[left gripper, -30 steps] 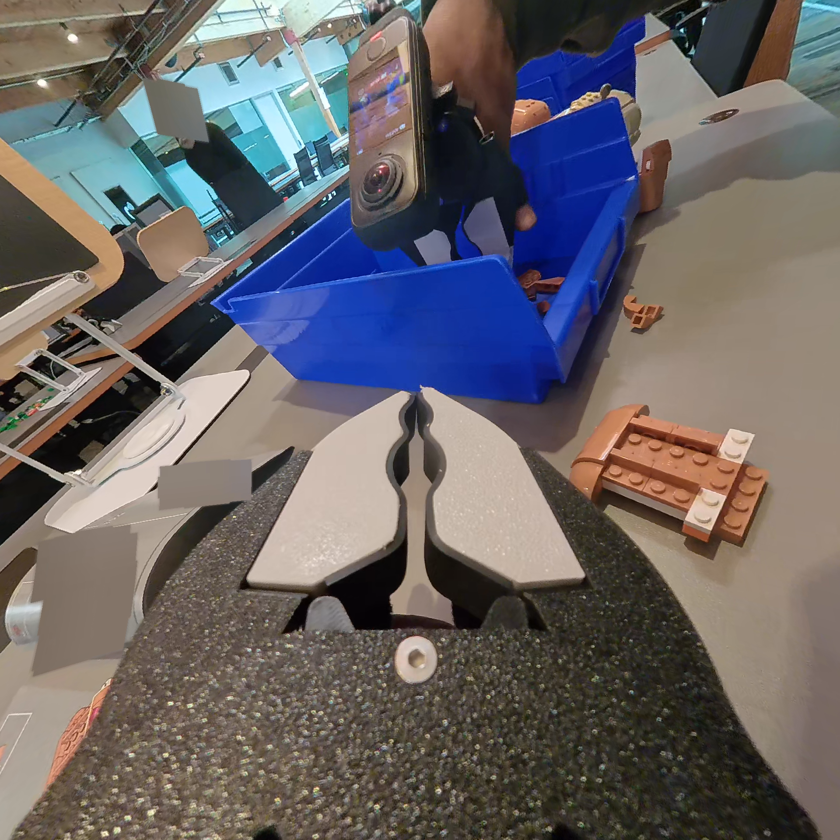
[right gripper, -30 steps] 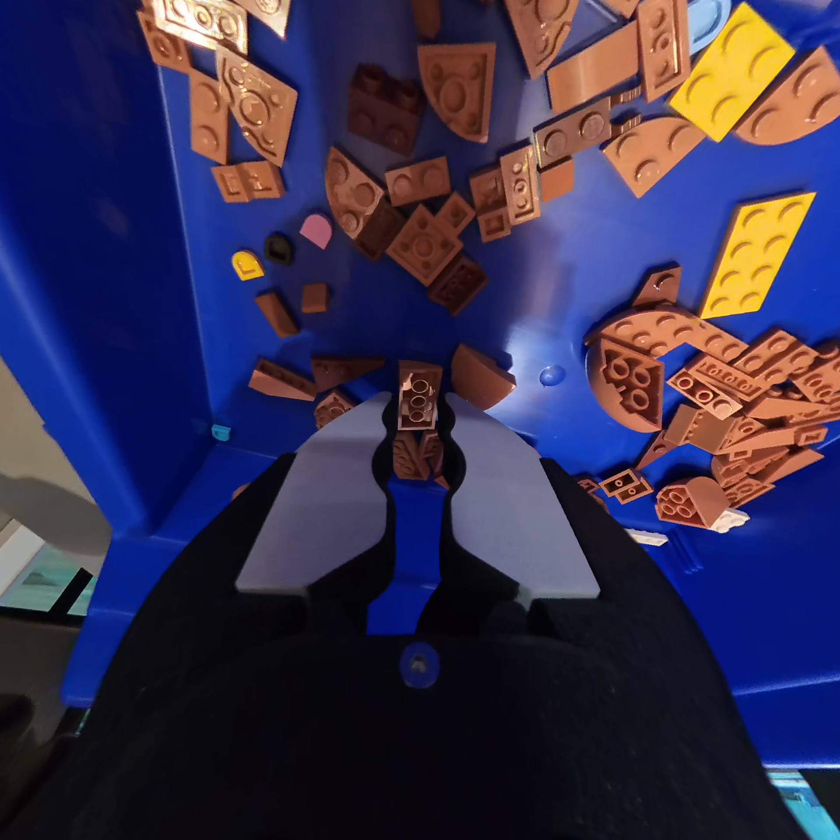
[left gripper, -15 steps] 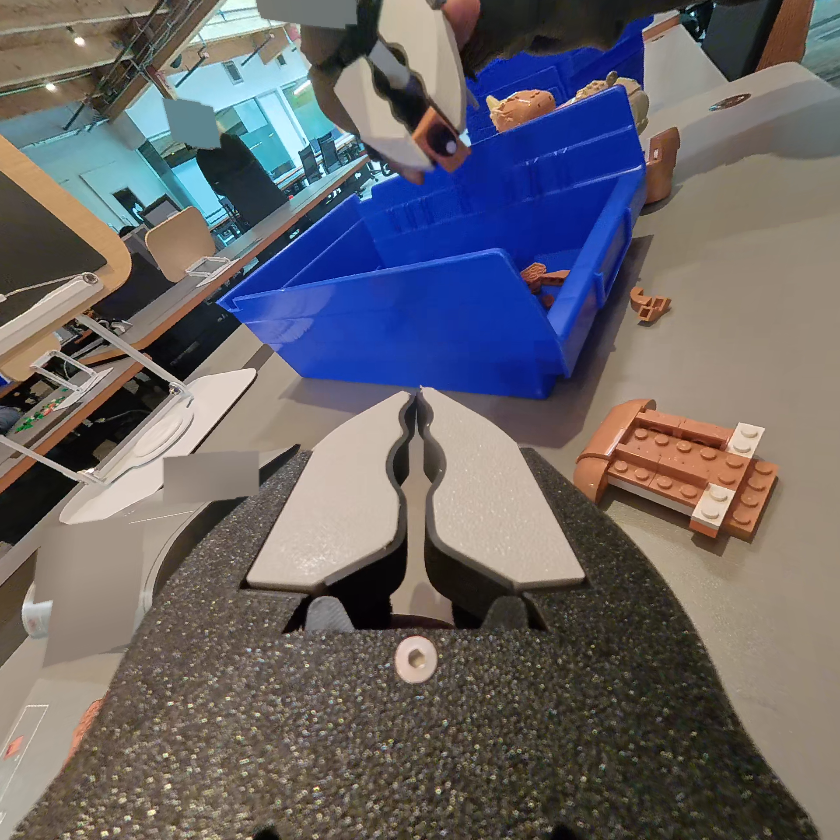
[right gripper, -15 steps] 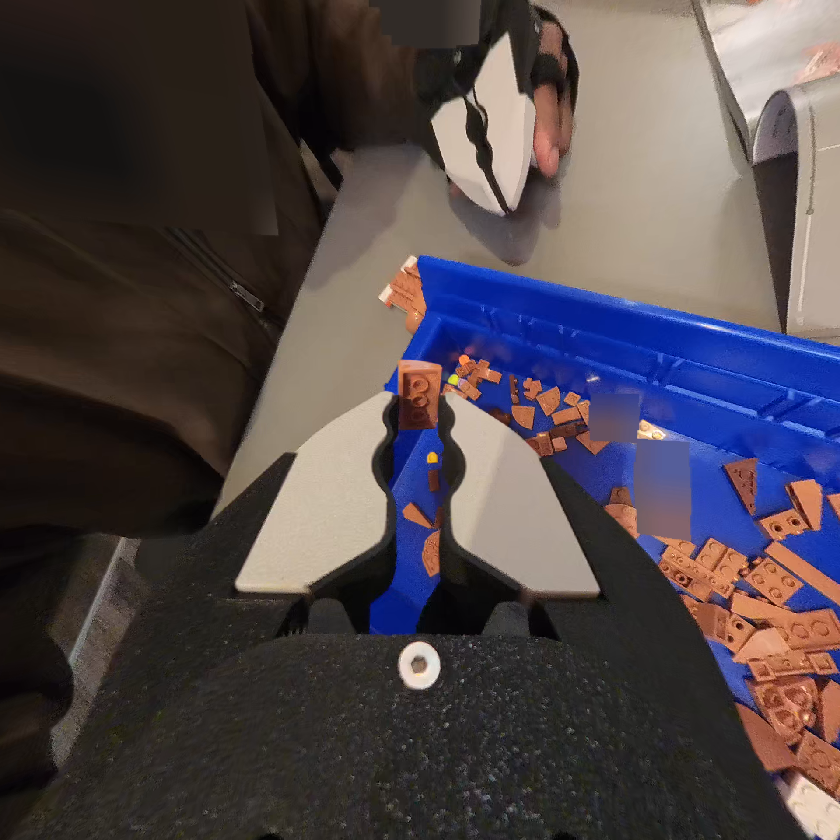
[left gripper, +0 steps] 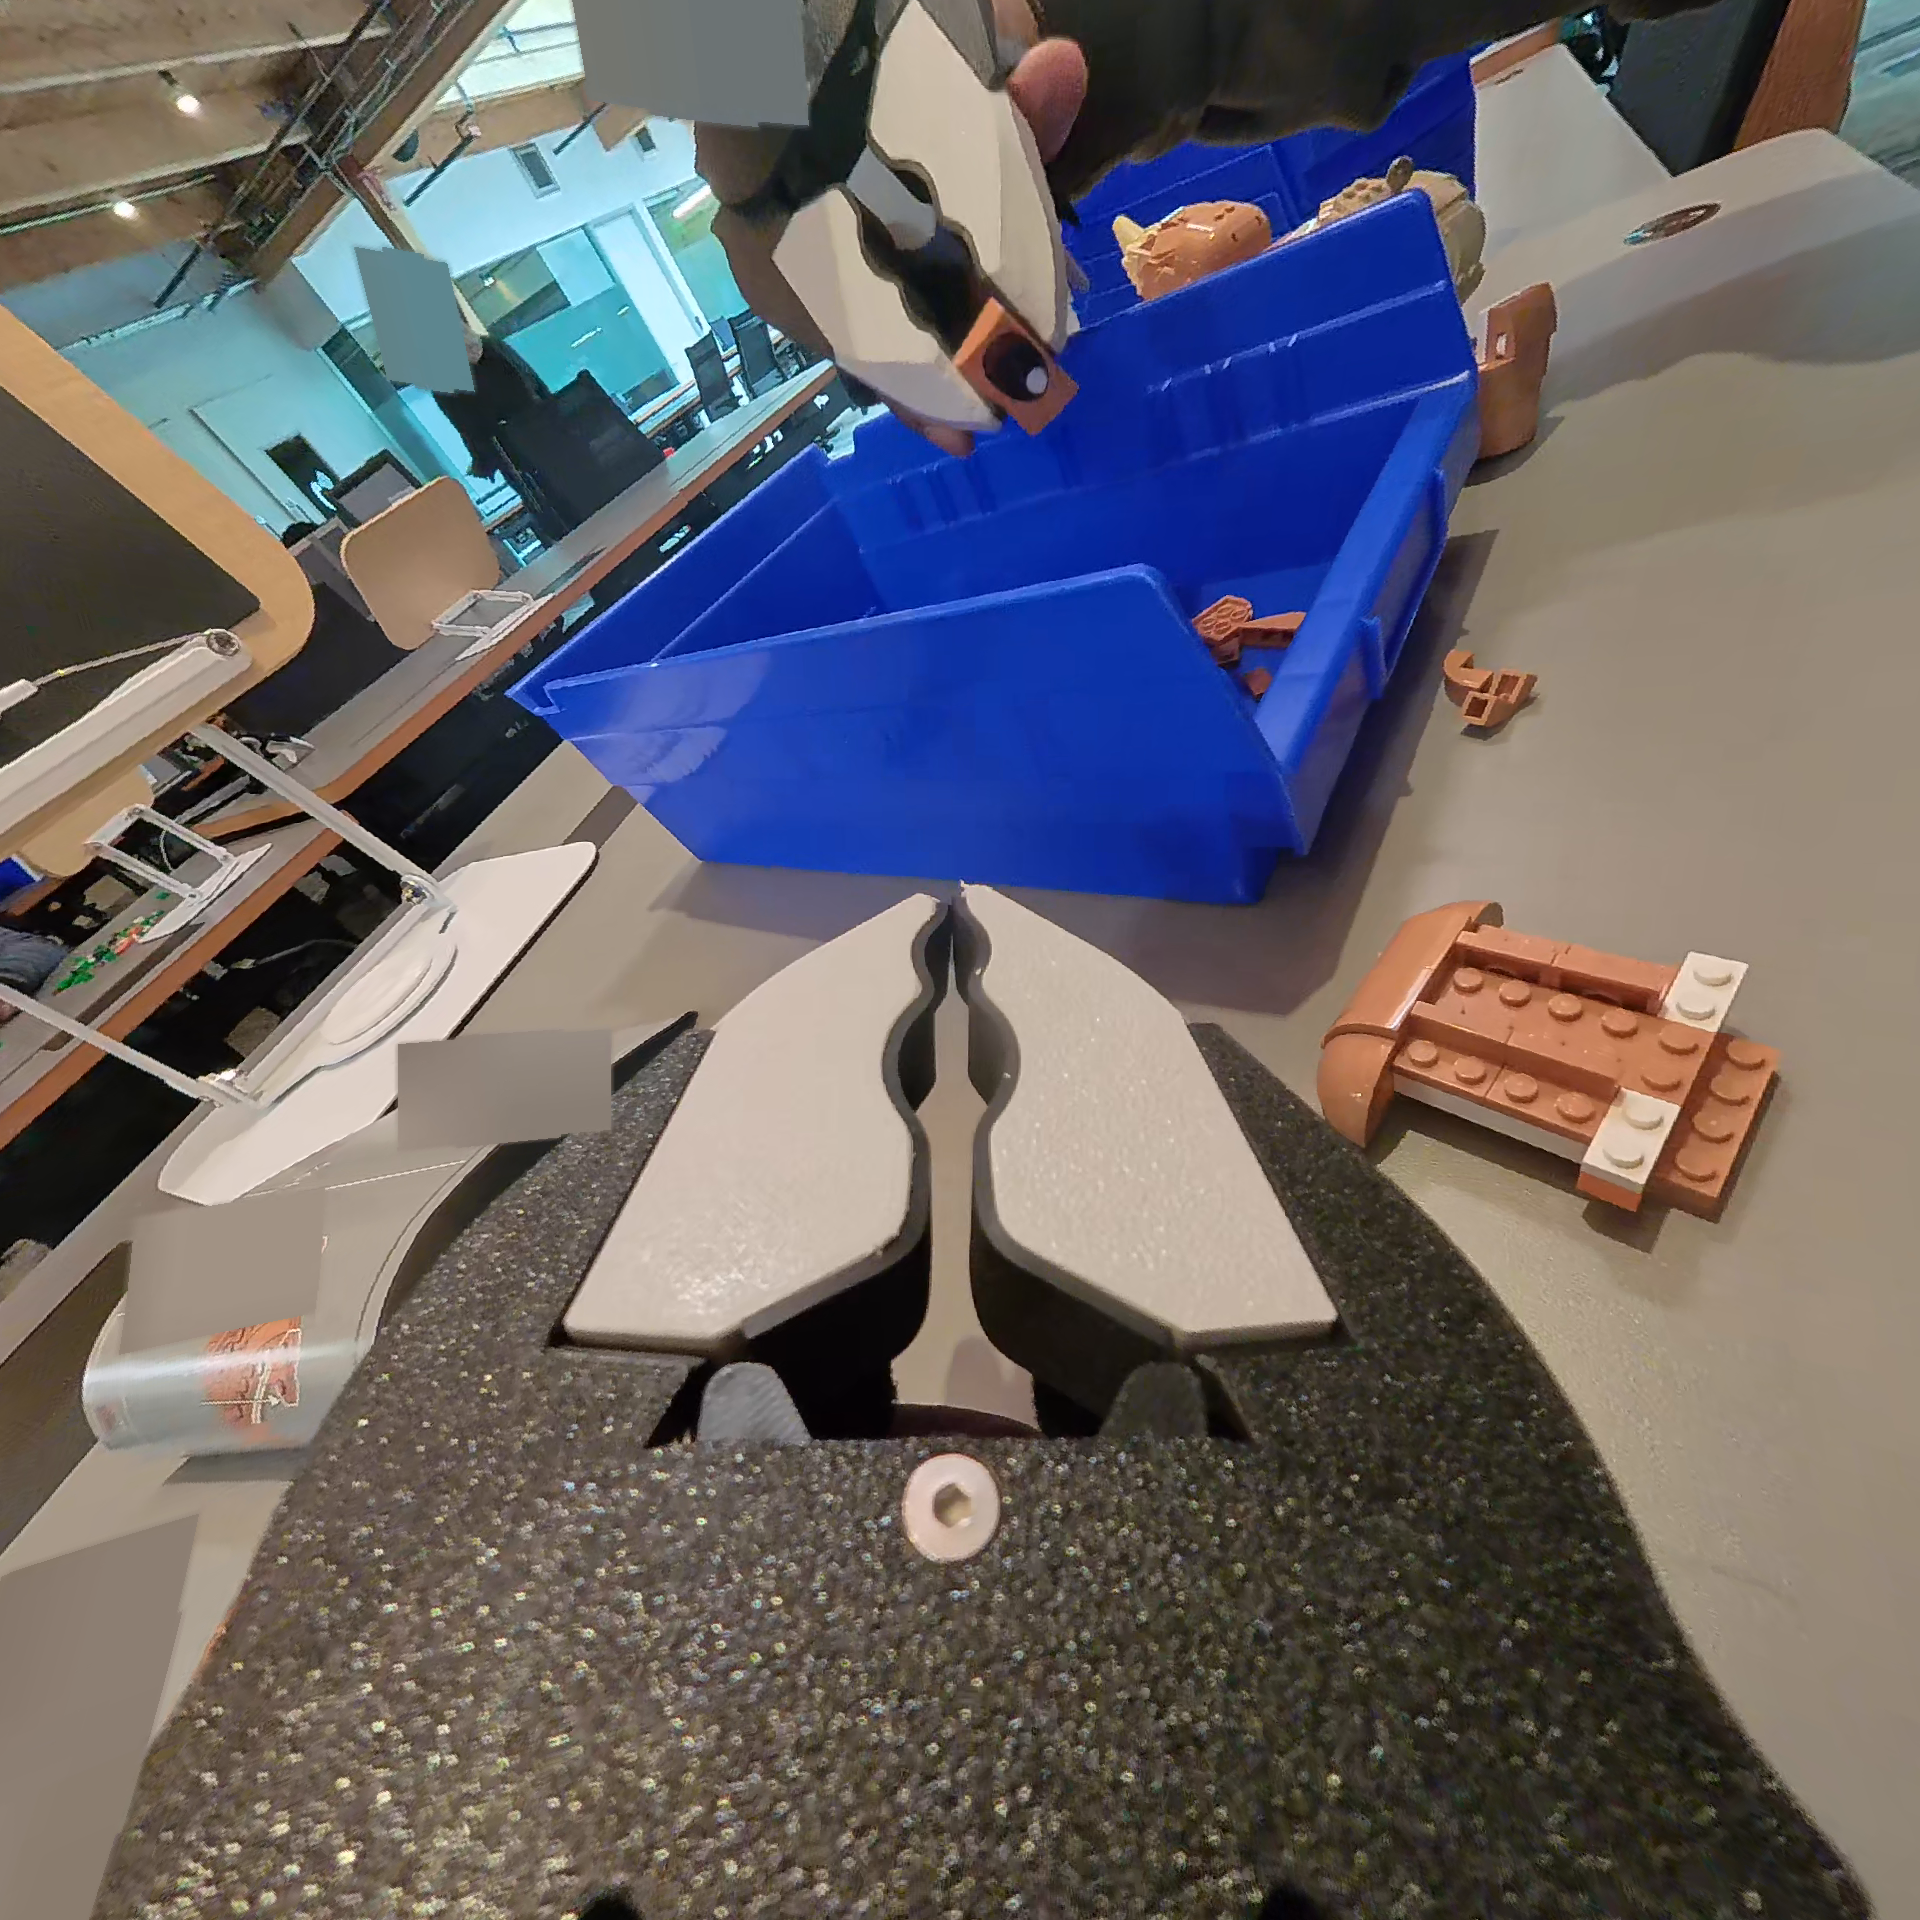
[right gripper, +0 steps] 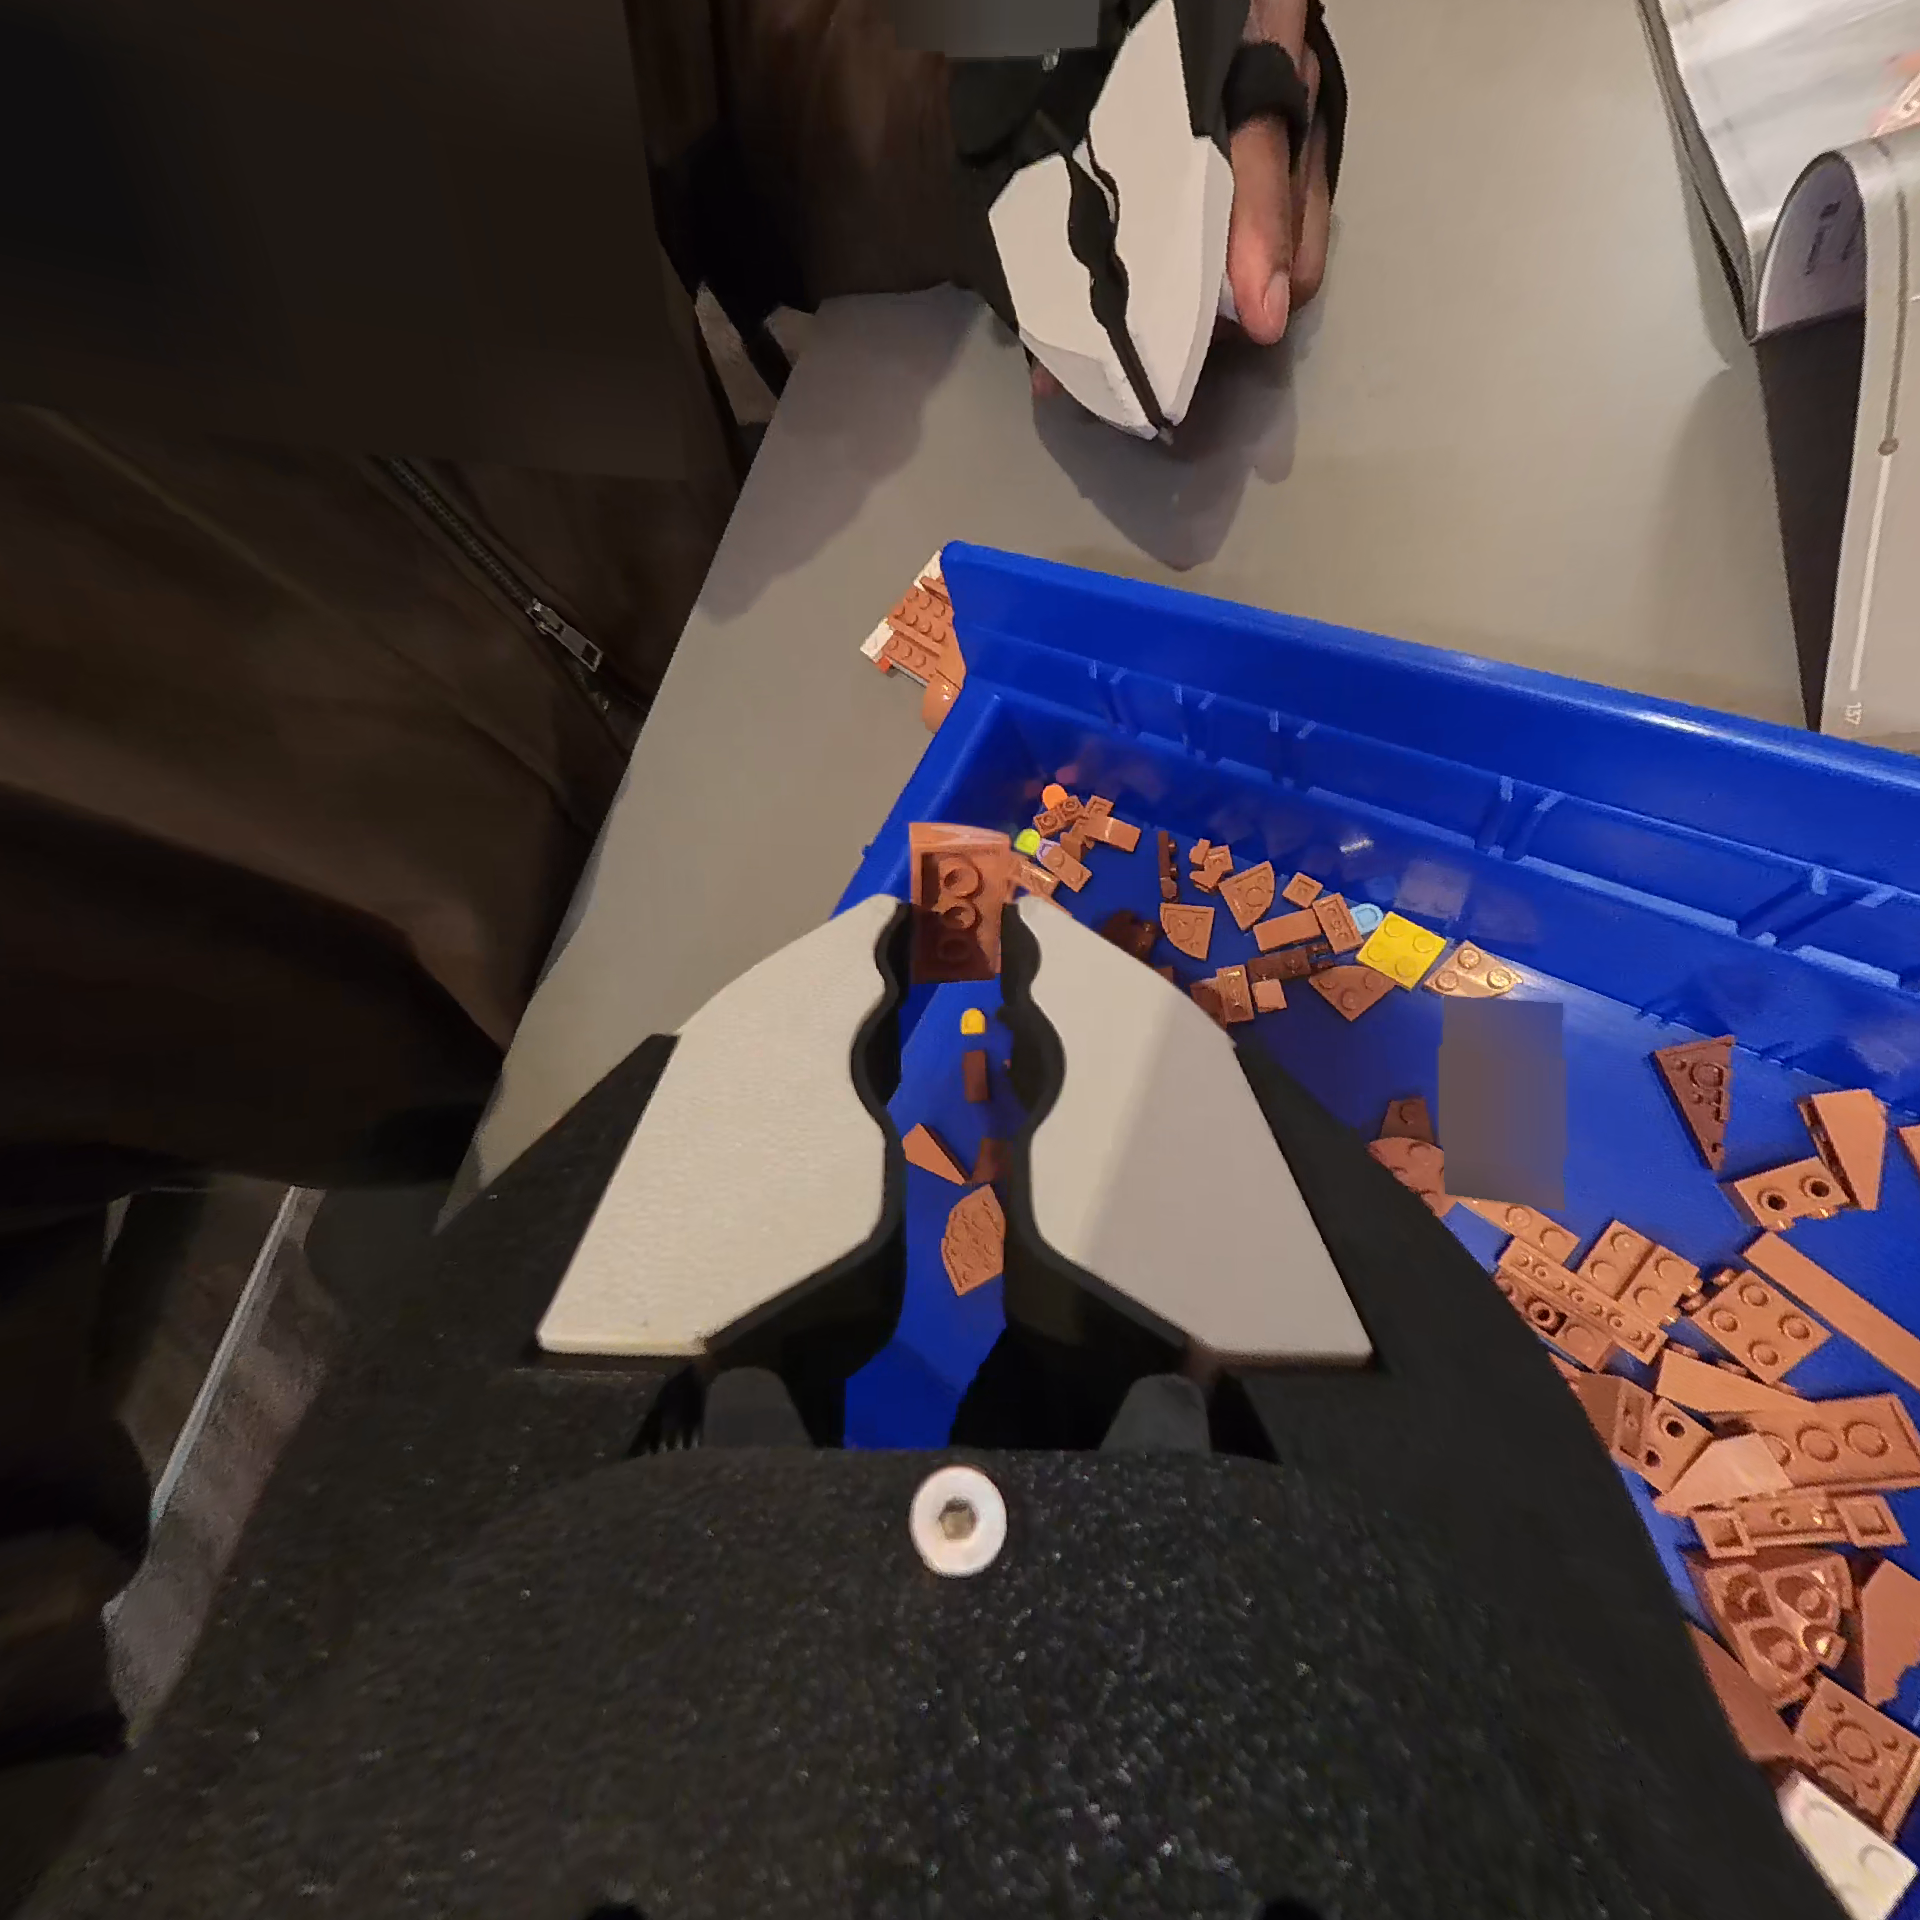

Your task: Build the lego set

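My right gripper [right gripper: 956,914] is shut on a small brown lego brick [right gripper: 956,899] and holds it above the near corner of the blue bin [right gripper: 1351,665]. It also shows in the left wrist view [left gripper: 997,395], high over the bin [left gripper: 935,748], with the brick [left gripper: 1013,369] at its tips. My left gripper [left gripper: 956,899] is shut and empty, low over the grey table, and shows in the right wrist view [right gripper: 1143,416]. A partly built brown lego piece with white plates [left gripper: 1548,1049] lies on the table to its right, partly hidden behind the bin's corner in the right wrist view [right gripper: 920,634].
The bin holds many loose brown bricks [right gripper: 1714,1330] and a yellow plate [right gripper: 1397,948]. A small brown piece [left gripper: 1486,691] lies right of the bin. More blue bins and built brown figures [left gripper: 1195,244] stand behind. An open instruction booklet [right gripper: 1829,208] and a white lamp base [left gripper: 395,987] lie left. The tips of one gripper are about 15 cm away from the tips of the other.
My right gripper lifted the brown brick out of the bin and now holds it above the bin's corner, a little nearer the left gripper. My left gripper stayed shut on the table.
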A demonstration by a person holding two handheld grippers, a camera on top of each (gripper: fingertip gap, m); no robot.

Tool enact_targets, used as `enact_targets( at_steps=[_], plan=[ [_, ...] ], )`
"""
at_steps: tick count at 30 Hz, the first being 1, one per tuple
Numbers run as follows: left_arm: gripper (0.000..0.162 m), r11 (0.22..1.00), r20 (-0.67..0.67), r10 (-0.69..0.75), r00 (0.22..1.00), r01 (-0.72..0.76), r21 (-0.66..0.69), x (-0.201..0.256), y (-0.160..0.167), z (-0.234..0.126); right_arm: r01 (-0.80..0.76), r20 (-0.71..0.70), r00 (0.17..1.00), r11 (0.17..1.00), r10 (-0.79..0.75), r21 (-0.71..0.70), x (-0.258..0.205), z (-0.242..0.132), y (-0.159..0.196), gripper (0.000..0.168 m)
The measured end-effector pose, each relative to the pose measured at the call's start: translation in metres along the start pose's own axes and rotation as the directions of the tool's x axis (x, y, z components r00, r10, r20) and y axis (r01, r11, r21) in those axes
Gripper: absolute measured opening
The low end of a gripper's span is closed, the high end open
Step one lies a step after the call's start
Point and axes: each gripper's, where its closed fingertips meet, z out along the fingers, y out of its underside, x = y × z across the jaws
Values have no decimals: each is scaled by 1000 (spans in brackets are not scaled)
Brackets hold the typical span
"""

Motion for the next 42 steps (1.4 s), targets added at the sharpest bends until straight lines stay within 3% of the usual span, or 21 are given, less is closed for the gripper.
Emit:
enact_targets(
  at_steps=[2, 4, 8, 15, 24, 28, 42],
  plan=[
    [0, 1000, -1, 2, 1000, -2, -2, 0, 0, 0, 0, -49, 999, 998, -3, -63, 8, 2, 9, 16],
    [0, 1000, -3, 5, 1000, -5, -4, 1, 1, 0, 2, -141, 989, 976, -33, -217, 24, 4, 31, 16],
    [0, 1000, -6, 4, 1000, -4, -6, 1, 1, 1, -18, -230, 964, 835, -131, -550, 49, 11, 77, 16],
    [0, 1000, -6, 4, 1000, -4, -10, 2, 3, 1, -53, -243, 943, 618, -227, -784, 63, 2, 109, 27],
    [0, 1000, -14, 5, 1000, -5, -20, 3, 5, 3, 81, -5, 982, 450, -188, -889, 13, -1, 137, 22],
    [0, 1000, -6, 1, 1000, -1, -18, 2, 5, 2, 90, 15, 984, 426, -175, -900, 15, 4, 142, 17],
    [0, 1000, -12, 8, 1000, -8, -21, 3, 6, 3, 56, -31, 977, 394, -212, -917, 20, 2, 139, 20]
  ],
)
